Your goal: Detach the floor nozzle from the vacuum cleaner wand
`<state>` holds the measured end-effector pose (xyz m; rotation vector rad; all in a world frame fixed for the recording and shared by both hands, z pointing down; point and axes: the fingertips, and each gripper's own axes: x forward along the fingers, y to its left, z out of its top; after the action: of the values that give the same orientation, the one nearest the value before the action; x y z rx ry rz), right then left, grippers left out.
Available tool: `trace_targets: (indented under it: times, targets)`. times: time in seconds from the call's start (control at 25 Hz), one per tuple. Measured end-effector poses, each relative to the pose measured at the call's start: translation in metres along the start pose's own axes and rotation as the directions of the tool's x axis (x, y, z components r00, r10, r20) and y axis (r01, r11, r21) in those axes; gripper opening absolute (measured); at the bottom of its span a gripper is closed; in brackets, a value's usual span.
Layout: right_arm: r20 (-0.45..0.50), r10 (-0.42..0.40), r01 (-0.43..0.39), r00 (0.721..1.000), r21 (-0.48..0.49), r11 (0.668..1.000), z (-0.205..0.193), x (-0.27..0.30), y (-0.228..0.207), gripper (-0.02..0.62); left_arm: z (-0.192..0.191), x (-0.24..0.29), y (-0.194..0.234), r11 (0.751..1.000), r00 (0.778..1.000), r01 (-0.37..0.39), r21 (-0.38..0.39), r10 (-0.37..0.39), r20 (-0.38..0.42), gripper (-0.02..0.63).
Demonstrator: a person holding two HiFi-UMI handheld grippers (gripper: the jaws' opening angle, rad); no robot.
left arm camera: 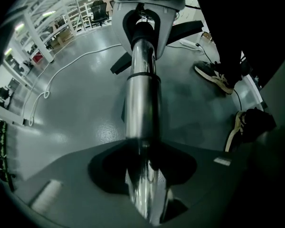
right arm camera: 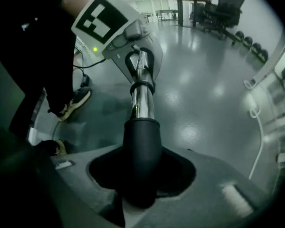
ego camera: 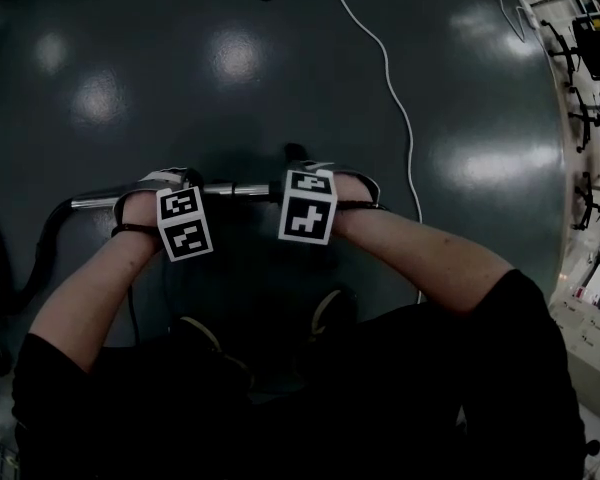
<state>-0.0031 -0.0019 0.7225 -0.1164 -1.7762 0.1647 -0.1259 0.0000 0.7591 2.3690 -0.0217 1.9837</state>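
While the person holds it level above the grey floor (ego camera: 230, 88), one chrome wand (ego camera: 100, 203) serves as the reference. At the wand's left end, one black hose (ego camera: 25, 258) curves away. Two grippers sit on the wand, each bearing one marker cube (ego camera: 185, 225). The left gripper (left arm camera: 143, 175) has its jaws clamped on the bare chrome tube. Just right of it, the right gripper (right arm camera: 141, 175) grips one black sleeve (right arm camera: 141, 146) over the wand's right end. Beyond that sleeve a dark flat bar, apparently the floor nozzle (left arm camera: 119, 63), crosses the wand's line; its joint cannot be made out. One white cable (ego camera: 395, 98) lies on the floor beyond the wand. Two shoes (ego camera: 330, 313) stand on its near side.
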Motion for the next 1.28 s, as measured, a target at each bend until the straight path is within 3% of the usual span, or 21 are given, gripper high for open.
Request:
trace_targets:
  times: [0.12,0.28,0.36,0.44,0.52,0.64,0.76,0.84,0.96,1.08,1.2,1.24,1.28]
  targets:
    - [-0.008,-0.191,0.19,0.982,-0.066,0.98,-0.002,0.004,-0.01,0.13,-0.003,-0.002,0.001,1.0,1.0,0.012,-0.002,-0.012,-0.002,0.16]
    - [0.023,-0.371,0.371,0.928,-0.125,0.92,-0.001,0.006,-0.017,0.127,-0.006,-0.003,0.001,0.999,0.999,0.033,0.007,-0.032,-0.018,0.158]
    - [0.046,-0.407,0.409,0.912,-0.141,0.902,0.002,0.005,-0.022,0.127,-0.007,-0.004,0.004,1.0,0.999,0.023,0.002,-0.023,-0.023,0.158]
    - [0.067,-0.379,0.385,0.923,-0.137,0.913,0.004,0.004,-0.023,0.126,-0.007,-0.005,0.005,1.0,1.0,0.018,-0.007,-0.018,-0.025,0.158]
    - [0.086,-0.28,0.288,0.956,-0.102,0.952,0.005,0.004,-0.019,0.126,-0.006,-0.005,0.004,1.0,1.0,0.023,-0.015,-0.024,-0.02,0.156]
    - [0.119,-0.066,0.07,0.991,-0.034,0.997,0.004,0.0,-0.01,0.118,-0.003,-0.006,0.004,0.999,0.999,0.032,-0.019,-0.032,-0.005,0.156]
    - [0.136,0.09,-0.092,0.987,0.003,0.996,0.006,-0.01,-0.002,0.12,0.001,-0.01,0.004,0.999,1.0,0.03,-0.015,-0.03,0.0,0.155]
    - [0.161,0.199,-0.208,0.967,0.046,0.977,0.008,-0.014,0.004,0.123,0.0,-0.011,0.003,1.0,1.0,0.029,-0.011,-0.029,-0.002,0.155]
    - [0.224,0.4,-0.438,0.889,0.16,0.885,0.004,-0.018,0.012,0.132,0.003,-0.01,0.001,0.999,0.999,0.042,0.0,-0.042,-0.005,0.155]
    - [0.305,0.562,-0.633,0.769,0.251,0.732,0.004,-0.029,0.022,0.137,0.009,-0.012,0.0,0.999,0.999,0.045,0.015,-0.045,0.0,0.155]
    - [0.386,0.648,-0.754,0.656,0.306,0.581,0.005,-0.037,0.029,0.138,0.012,-0.012,-0.001,0.999,0.999,0.04,0.028,-0.04,0.004,0.153]
    - [0.401,0.655,-0.768,0.64,0.313,0.559,0.005,-0.038,0.031,0.14,0.013,-0.012,-0.002,0.999,0.999,0.039,0.029,-0.039,0.005,0.154]
    - [0.404,0.65,-0.765,0.644,0.313,0.563,0.004,-0.037,0.031,0.14,0.013,-0.012,-0.002,0.999,0.999,0.039,0.03,-0.039,0.006,0.155]
